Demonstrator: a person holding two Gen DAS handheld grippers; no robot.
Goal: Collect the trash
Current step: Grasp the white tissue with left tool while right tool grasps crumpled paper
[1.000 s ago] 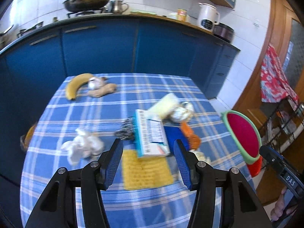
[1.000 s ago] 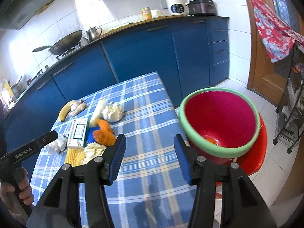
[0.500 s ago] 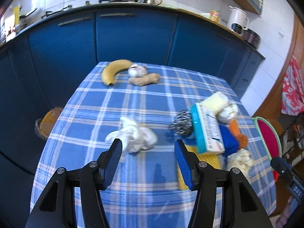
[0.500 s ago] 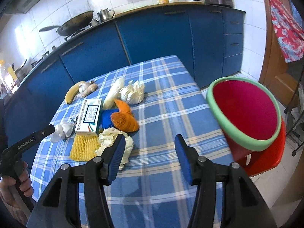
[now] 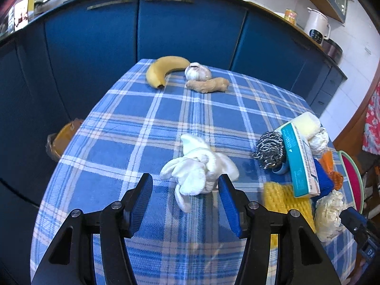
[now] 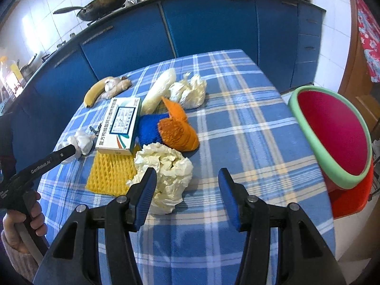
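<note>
The white crumpled tissue (image 5: 198, 171) lies on the checked tablecloth (image 5: 142, 123), between the spread fingers of the left gripper (image 5: 185, 190), nearer the 3 o'clock pad, grasped by neither; the right gripper (image 6: 187, 190) hovers released over the cloth, a crumpled paper wad (image 6: 166, 166) at its 9 o'clock finger; the red bin (image 6: 332, 137) stands at 2 o'clock.

"GenRobot.AI" on left gripper (image 6: 68, 150)
</note>
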